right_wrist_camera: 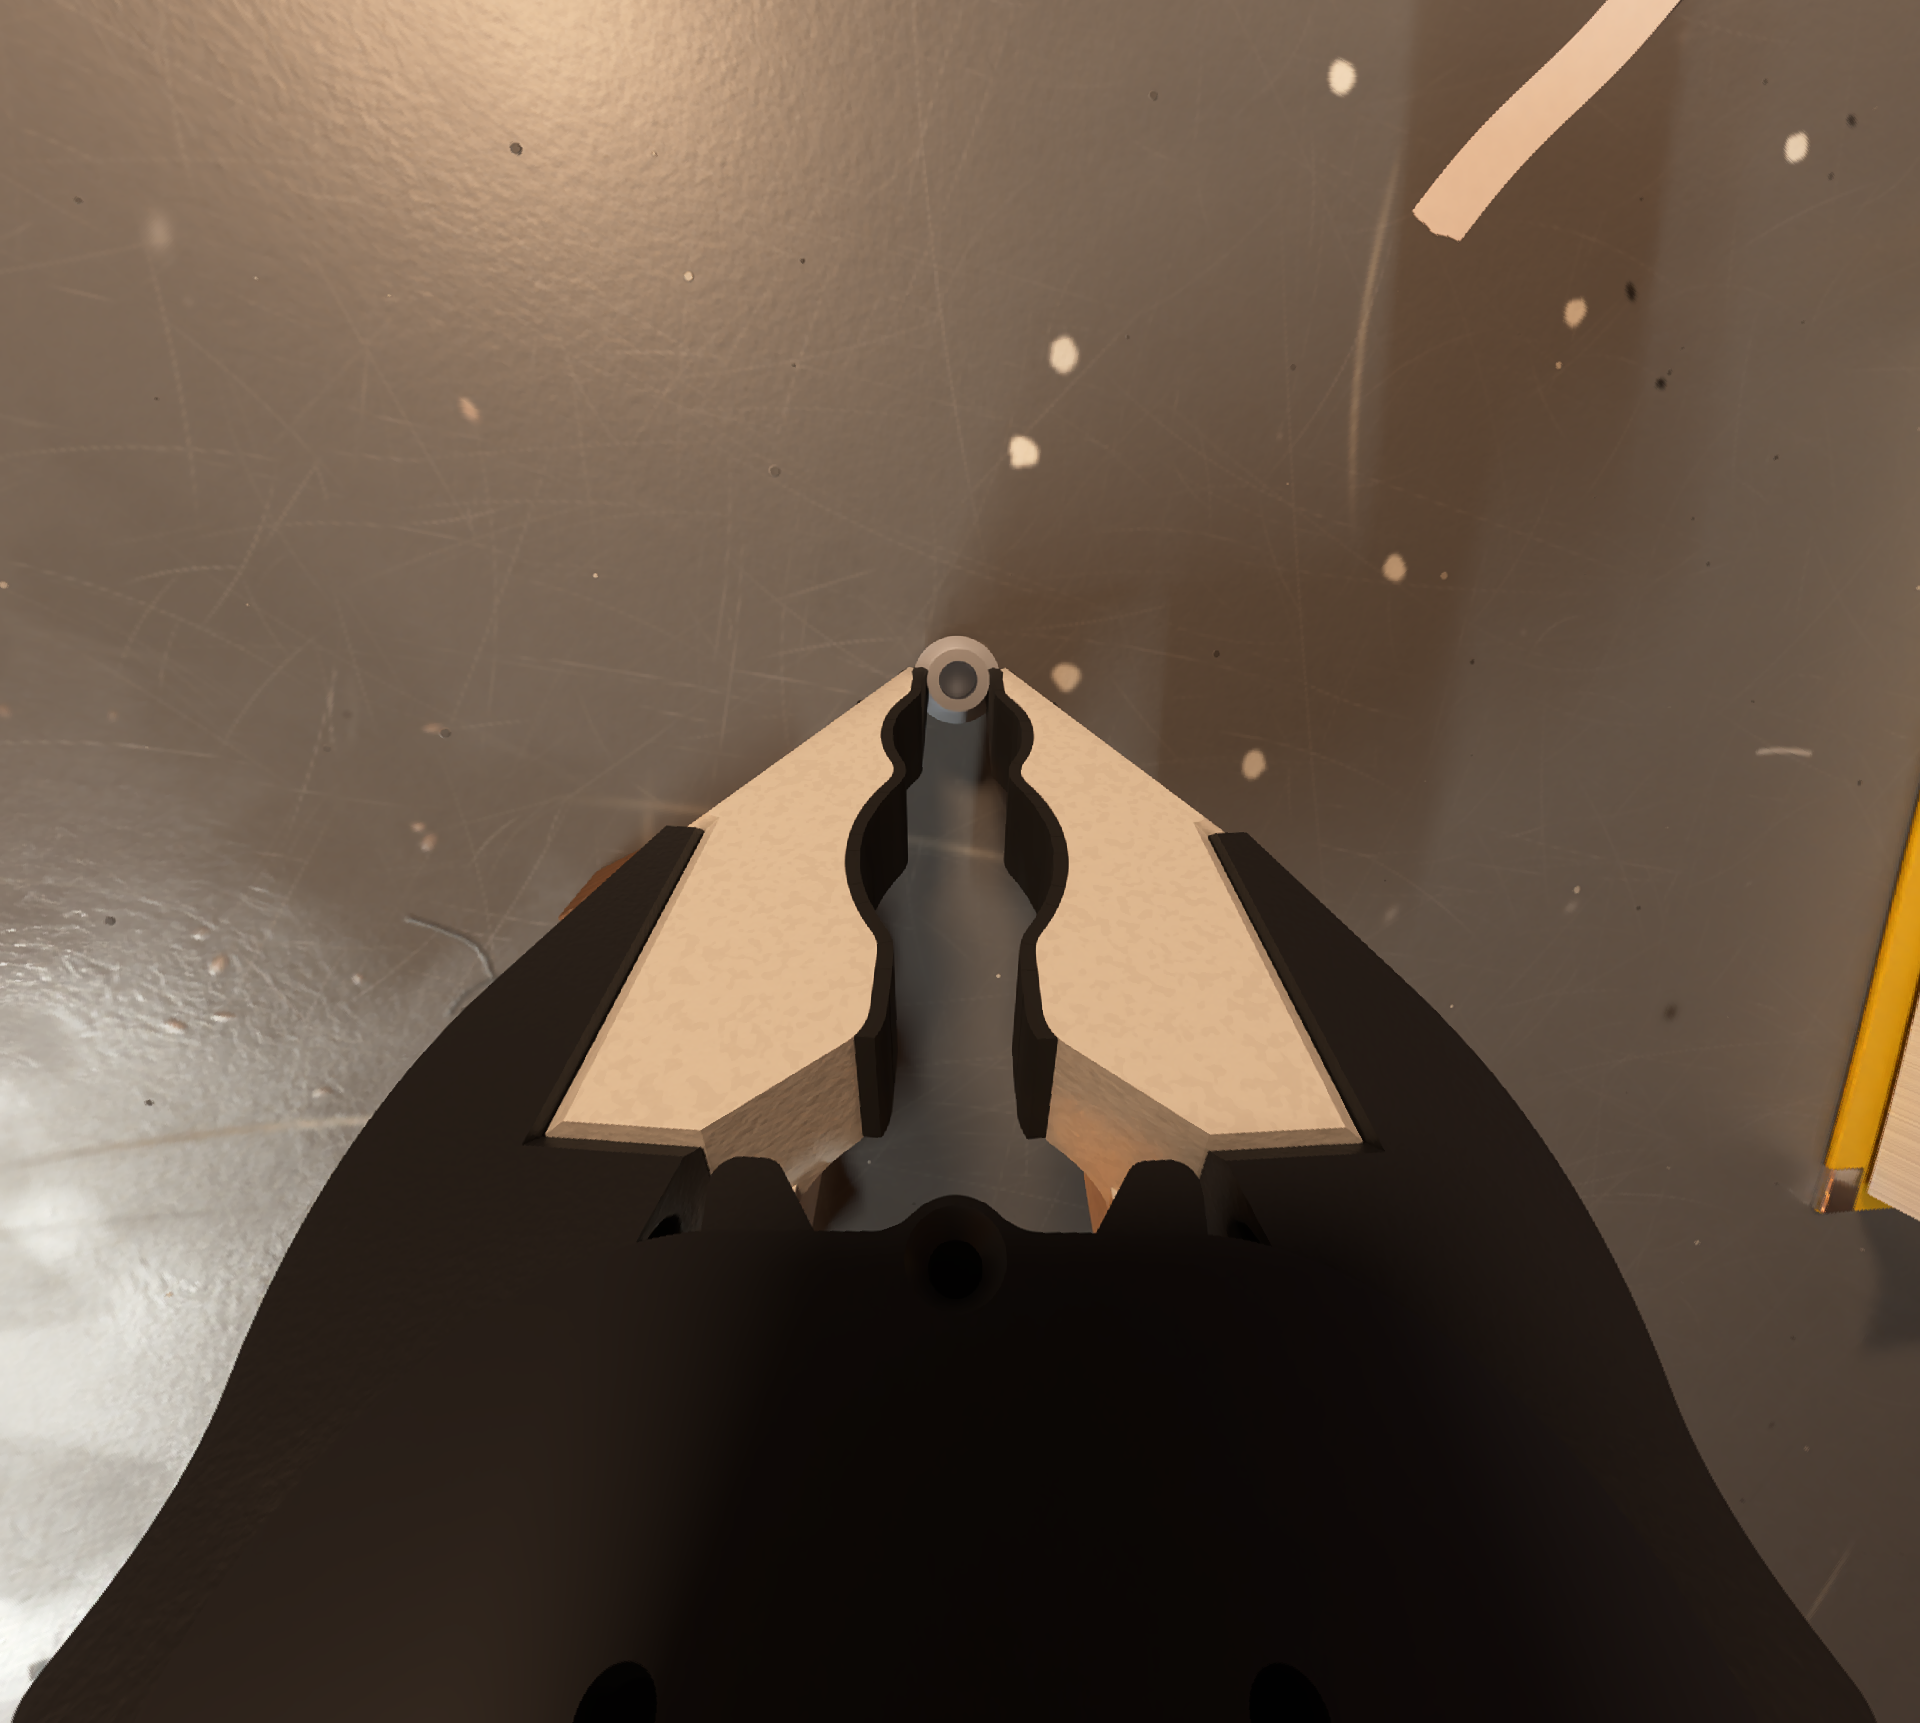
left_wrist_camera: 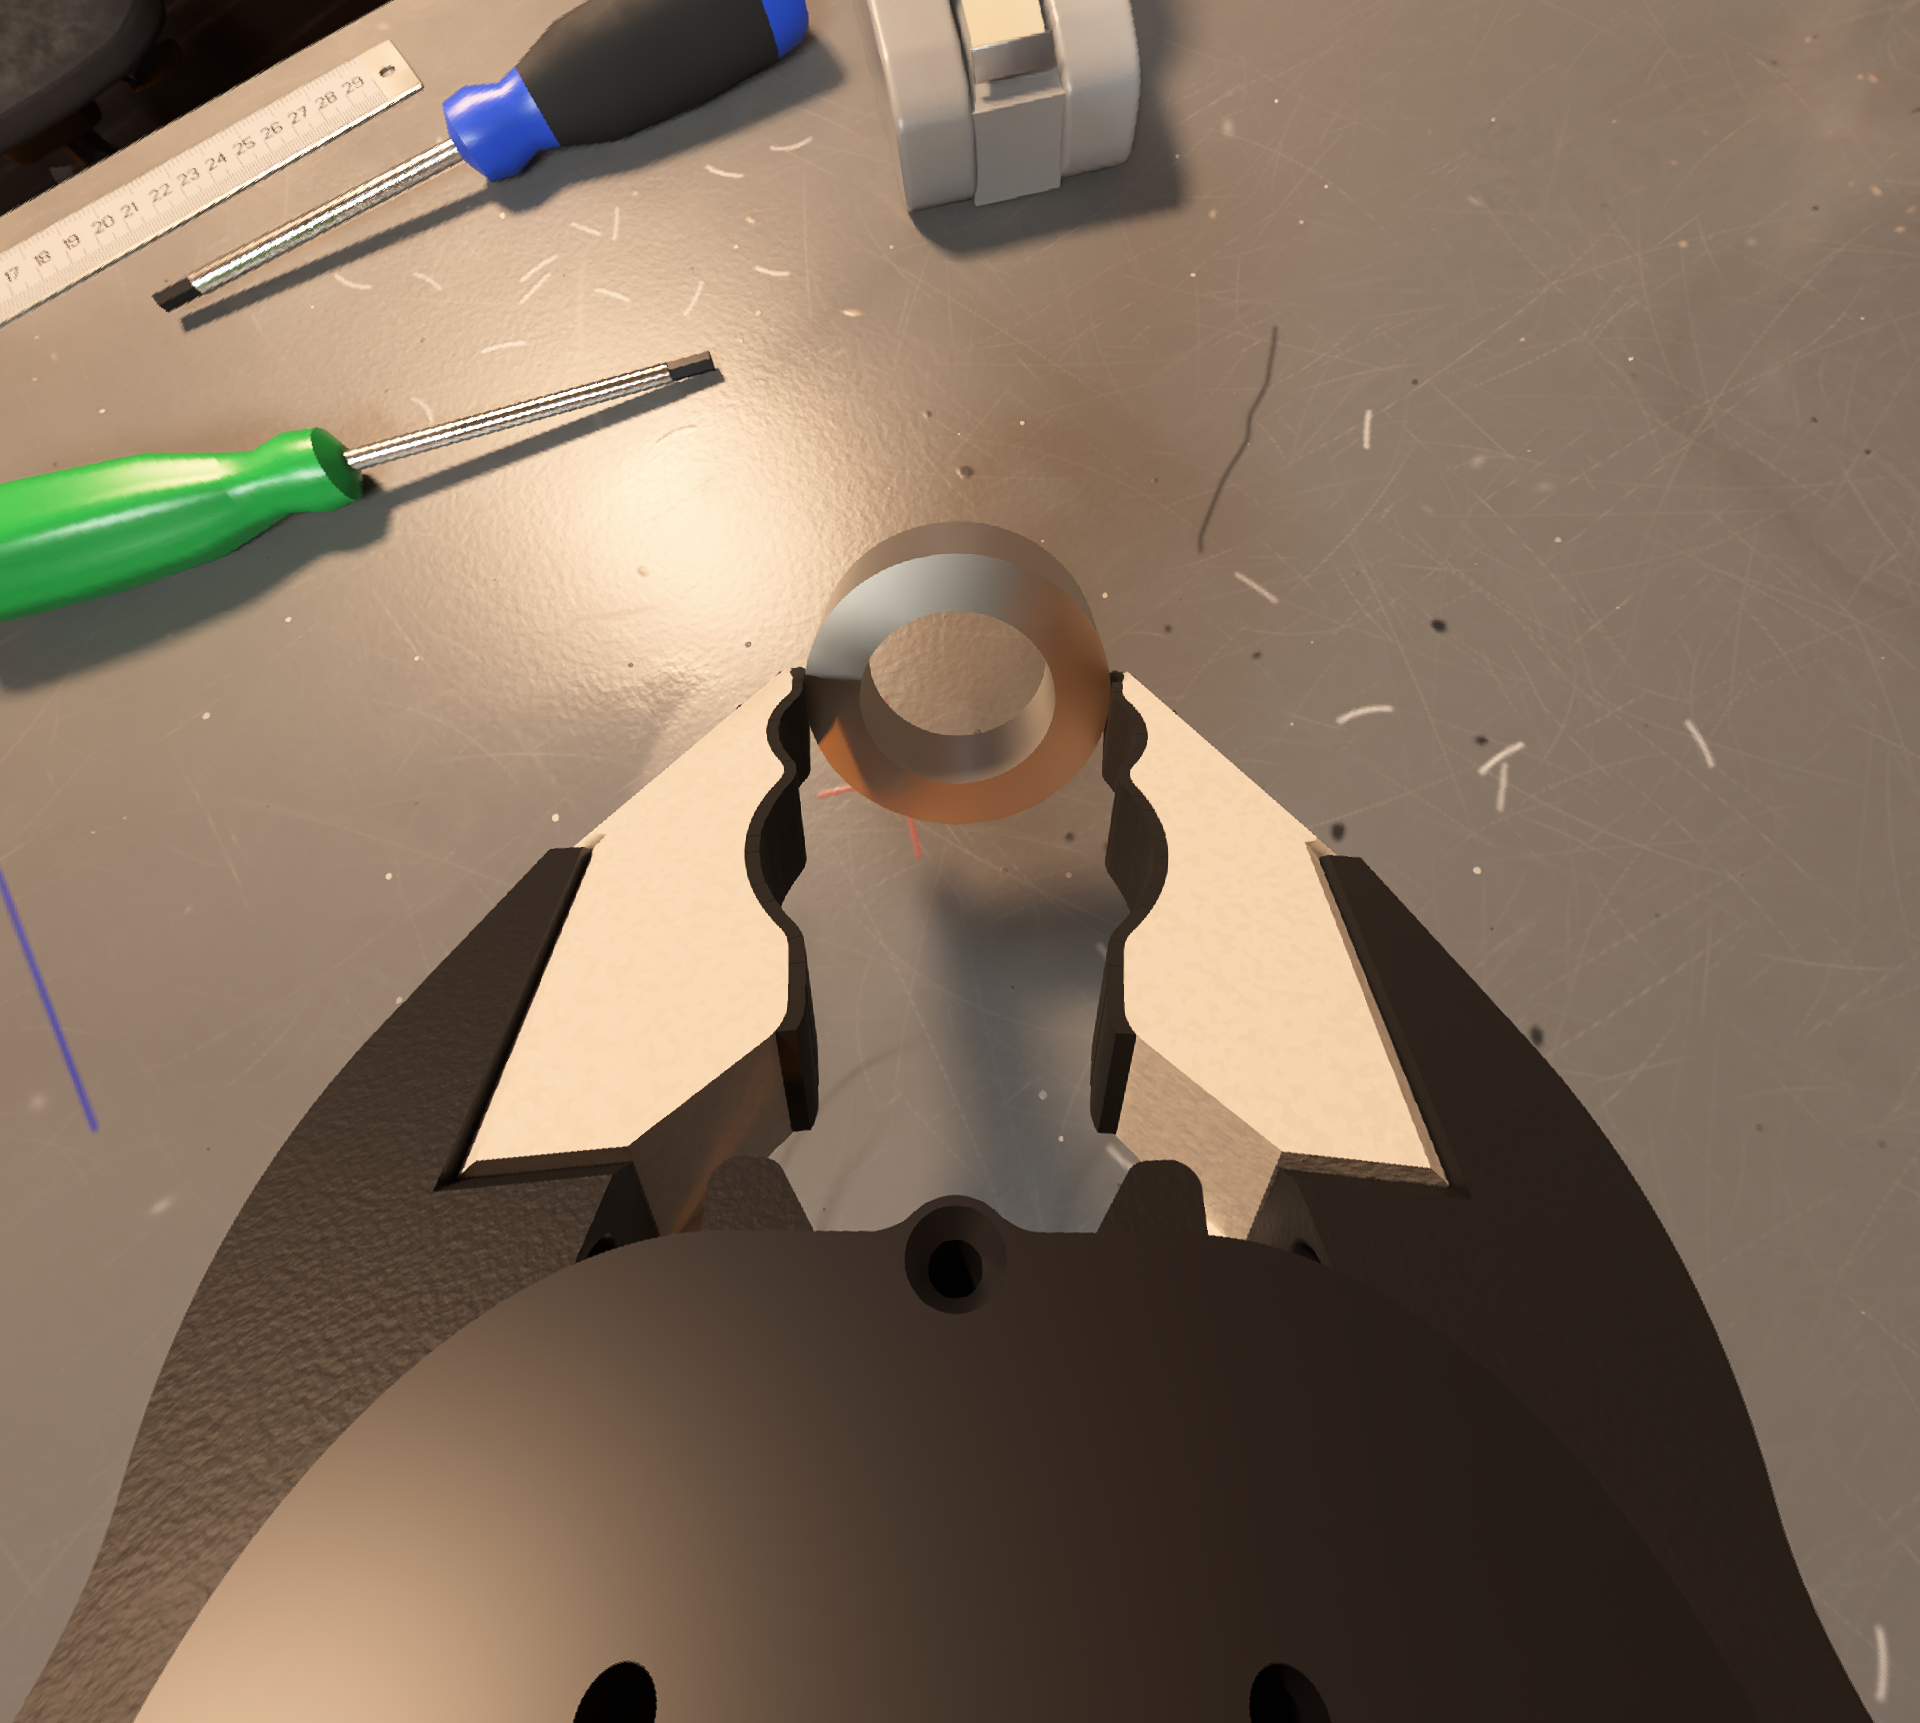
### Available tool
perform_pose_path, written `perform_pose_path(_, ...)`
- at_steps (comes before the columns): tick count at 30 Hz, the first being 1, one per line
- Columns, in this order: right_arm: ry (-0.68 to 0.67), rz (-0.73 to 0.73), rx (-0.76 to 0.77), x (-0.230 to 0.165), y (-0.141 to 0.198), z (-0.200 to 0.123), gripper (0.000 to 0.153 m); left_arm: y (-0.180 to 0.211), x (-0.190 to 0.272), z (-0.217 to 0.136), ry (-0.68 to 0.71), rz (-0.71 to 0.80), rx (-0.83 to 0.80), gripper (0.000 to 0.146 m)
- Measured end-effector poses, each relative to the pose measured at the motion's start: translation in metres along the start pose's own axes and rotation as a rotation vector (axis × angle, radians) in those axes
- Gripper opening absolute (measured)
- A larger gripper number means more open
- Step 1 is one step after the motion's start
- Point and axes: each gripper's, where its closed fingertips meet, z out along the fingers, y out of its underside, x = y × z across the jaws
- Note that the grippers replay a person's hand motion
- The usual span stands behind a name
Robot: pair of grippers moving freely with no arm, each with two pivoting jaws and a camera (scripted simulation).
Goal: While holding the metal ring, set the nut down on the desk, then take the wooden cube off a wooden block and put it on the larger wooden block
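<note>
Metal ring (left_wrist_camera: 954,676) clamped by left gripper (left_wrist_camera: 954,686), nut (right_wrist_camera: 956,681) pinched by right gripper (right_wrist_camera: 956,686)

On my left feed I see 2 screwdrivers at 10 o'clock: a blue-black screwdriver (left_wrist_camera: 582,94) above a green screwdriver (left_wrist_camera: 208,510). A steel ruler (left_wrist_camera: 197,187) lies beside them, and a grey clamp-like holder (left_wrist_camera: 987,0) sits at 12.

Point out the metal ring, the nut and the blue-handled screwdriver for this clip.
metal ring (left_wrist_camera: 831,676): left wrist view, on its grey front face.
nut (right_wrist_camera: 957,682): right wrist view, on its round face.
blue-handled screwdriver (left_wrist_camera: 655,47): left wrist view, on the black grip.
</note>
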Motion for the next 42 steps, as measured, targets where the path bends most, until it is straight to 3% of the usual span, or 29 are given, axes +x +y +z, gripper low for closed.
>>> perform_pose_path(7,-0.007,-0.024,-0.012,-0.004,-0.001,-0.004,0.011,0.0,-0.004,-0.001,-0.012,-0.01,0.002,0.057)
perform_pose_path(10,-0.028,-0.053,0.067,-0.017,-0.015,-0.022,0.011,0.006,-0.013,0.0,-0.032,-0.062,-0.02,0.057)
perform_pose_path(12,-0.134,-0.112,0.175,-0.049,-0.032,-0.043,0.011,0.01,-0.019,0.0,-0.031,-0.12,-0.038,0.057)
perform_pose_path(15,-0.461,-0.28,0.307,-0.135,-0.044,-0.079,0.011,0.007,-0.021,-0.002,0.007,-0.188,-0.01,0.057)
perform_pose_path(20,-0.787,-0.646,0.249,-0.247,-0.004,-0.101,0.011,0.005,-0.016,-0.002,0.037,-0.191,-0.005,0.057)
perform_pose_path(25,-0.821,-0.832,0.112,-0.279,0.033,-0.09,0.011,0.007,-0.014,0.0,0.008,-0.133,-0.02,0.057)
perform_pose_path(30,-0.78,-0.857,0.091,-0.279,0.038,-0.079,0.013,0.006,-0.01,0.001,0.009,-0.103,-0.017,0.057)
perform_pose_path(33,-0.761,-0.814,0.103,-0.259,0.03,-0.088,0.045,0.006,-0.009,0.001,0.013,-0.104,-0.02,0.057)
perform_pose_path(37,-0.567,-0.584,0.203,-0.171,0.004,-0.106,0.055,0.003,-0.009,0.0,0.018,-0.109,-0.01,0.057)
perform_pose_path(42,-0.377,-0.393,0.131,-0.081,0.028,-0.092,0.053,0.003,-0.006,0.001,0.025,-0.105,-0.014,0.057)
